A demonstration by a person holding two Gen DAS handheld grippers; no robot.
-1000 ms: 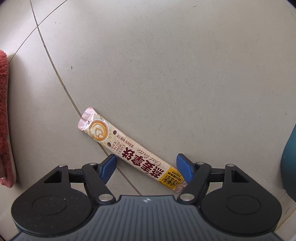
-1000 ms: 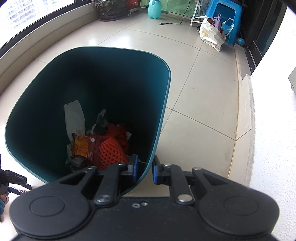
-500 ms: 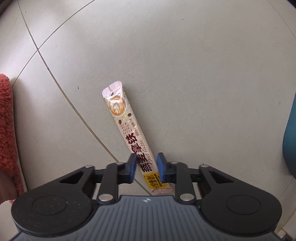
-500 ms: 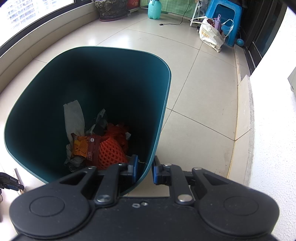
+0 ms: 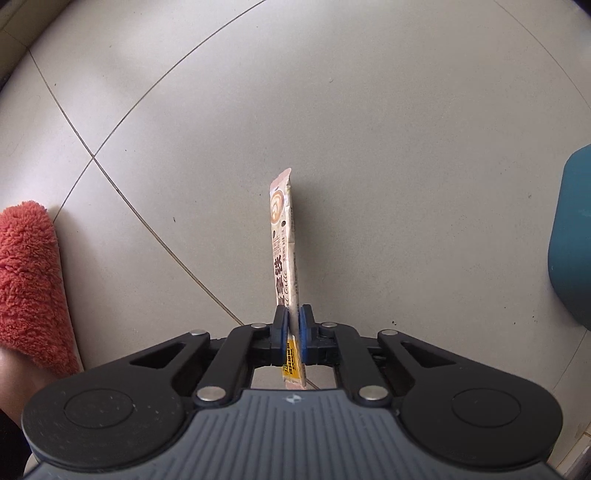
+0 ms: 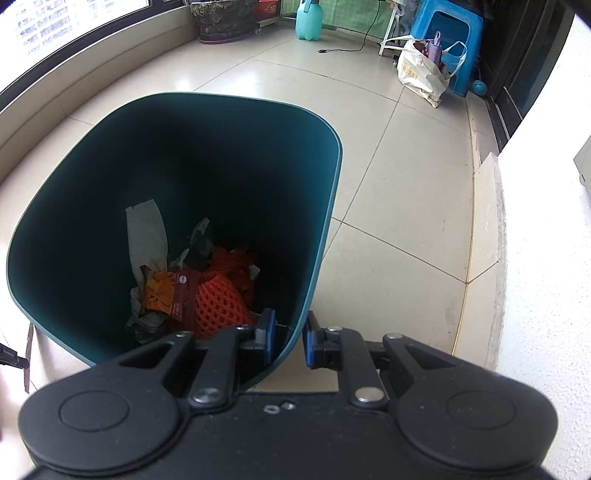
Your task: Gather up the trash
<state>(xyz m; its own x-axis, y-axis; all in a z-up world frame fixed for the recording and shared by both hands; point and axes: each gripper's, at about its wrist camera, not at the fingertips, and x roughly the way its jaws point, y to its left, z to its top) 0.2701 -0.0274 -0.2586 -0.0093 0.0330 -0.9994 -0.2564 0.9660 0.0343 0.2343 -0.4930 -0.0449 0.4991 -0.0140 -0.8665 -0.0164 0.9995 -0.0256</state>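
Note:
A long cream coffee-stick sachet [image 5: 283,236] with brown print and a yellow end hangs edge-on above the pale floor tiles. My left gripper [image 5: 293,325] is shut on it near the yellow end, its blue pads pressing both sides. In the right wrist view my right gripper [image 6: 289,334] is shut on the near wall of the dark teal trash bin [image 6: 184,155], one pad inside and one outside. Inside the bin lie an orange foam net [image 6: 218,302], an orange snack wrapper [image 6: 162,291] and white paper [image 6: 146,229].
A fluffy red slipper [image 5: 29,280] lies at the left edge of the left wrist view; the teal bin's side [image 5: 572,236] shows at the right edge. Beyond the bin stand a white shopping bag [image 6: 421,74], a blue stool [image 6: 456,29], a green jug [image 6: 309,20] and a plant pot [image 6: 225,18].
My left gripper closed on the sachet, which lay flat on the floor, and lifted it; the sachet now hangs straight from the jaws. The right gripper and bin stayed put.

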